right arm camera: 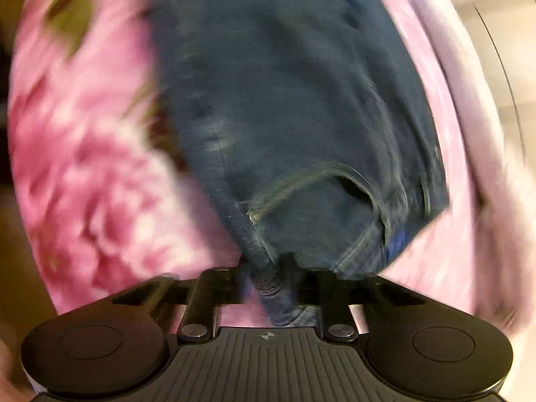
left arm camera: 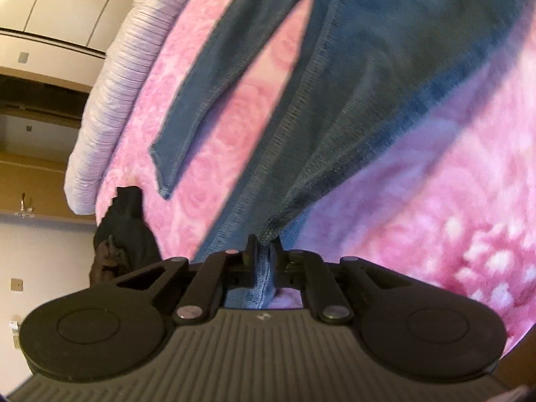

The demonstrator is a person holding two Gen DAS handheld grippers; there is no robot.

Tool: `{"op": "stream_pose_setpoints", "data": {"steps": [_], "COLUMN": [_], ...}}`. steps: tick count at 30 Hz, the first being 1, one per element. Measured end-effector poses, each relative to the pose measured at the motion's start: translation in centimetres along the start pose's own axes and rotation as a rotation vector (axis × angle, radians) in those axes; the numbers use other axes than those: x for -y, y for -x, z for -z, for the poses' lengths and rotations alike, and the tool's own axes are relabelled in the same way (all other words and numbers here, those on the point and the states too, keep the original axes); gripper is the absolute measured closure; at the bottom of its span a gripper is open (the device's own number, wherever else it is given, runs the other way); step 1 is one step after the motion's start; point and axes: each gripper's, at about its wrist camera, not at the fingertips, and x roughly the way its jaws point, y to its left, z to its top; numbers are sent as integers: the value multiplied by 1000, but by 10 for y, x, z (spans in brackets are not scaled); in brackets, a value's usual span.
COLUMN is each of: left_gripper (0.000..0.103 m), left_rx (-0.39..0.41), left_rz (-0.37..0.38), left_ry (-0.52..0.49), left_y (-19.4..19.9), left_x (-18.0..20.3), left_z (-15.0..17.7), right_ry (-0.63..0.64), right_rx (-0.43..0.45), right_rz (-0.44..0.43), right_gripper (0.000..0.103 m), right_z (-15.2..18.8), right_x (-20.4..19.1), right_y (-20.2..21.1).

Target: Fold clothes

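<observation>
A pair of dark blue jeans lies across a pink flowered blanket. In the left wrist view my left gripper is shut on a bunched hem of the jeans, and the denim rises from the jaws toward the top of the frame; one free leg stretches out to the left of it. The right wrist view is blurred. There my right gripper is shut on a thick seamed fold of the jeans by the pocket opening.
A pale lilac ribbed edge of bedding runs along the blanket's left side. A dark garment lies at the blanket's edge, lower left. Wooden shelving and a white wall stand beyond. The pink blanket surrounds the jeans in the right wrist view.
</observation>
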Motion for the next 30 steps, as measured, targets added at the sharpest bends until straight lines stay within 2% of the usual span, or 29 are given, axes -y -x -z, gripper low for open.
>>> {"op": "stream_pose_setpoints", "data": {"steps": [7, 11, 14, 16, 21, 25, 30], "left_gripper": [99, 99, 98, 98, 98, 99, 99], "left_rx": [-21, -45, -58, -72, -86, -83, -116], "left_rz": [-1, 61, 134, 190, 337, 434, 519], "left_ry": [5, 6, -10, -30, -114, -182, -273], "left_y": [58, 93, 99, 91, 33, -31, -124], "left_x": [-38, -56, -82, -106, -179, -233, -255], "left_z": [5, 12, 0, -18, -103, -177, -244], "right_ry": [-107, -149, -158, -153, -114, -135, -214], "right_rx": [60, 67, 69, 70, 41, 12, -21], "right_rz": [-33, -85, -148, -183, -246, -276, -330], "right_gripper": [92, 92, 92, 92, 92, 92, 92], "right_z": [5, 4, -2, -11, -31, -47, -64], "right_x": [31, 45, 67, 92, 165, 235, 302], "right_y": [66, 107, 129, 139, 134, 92, 16]}}
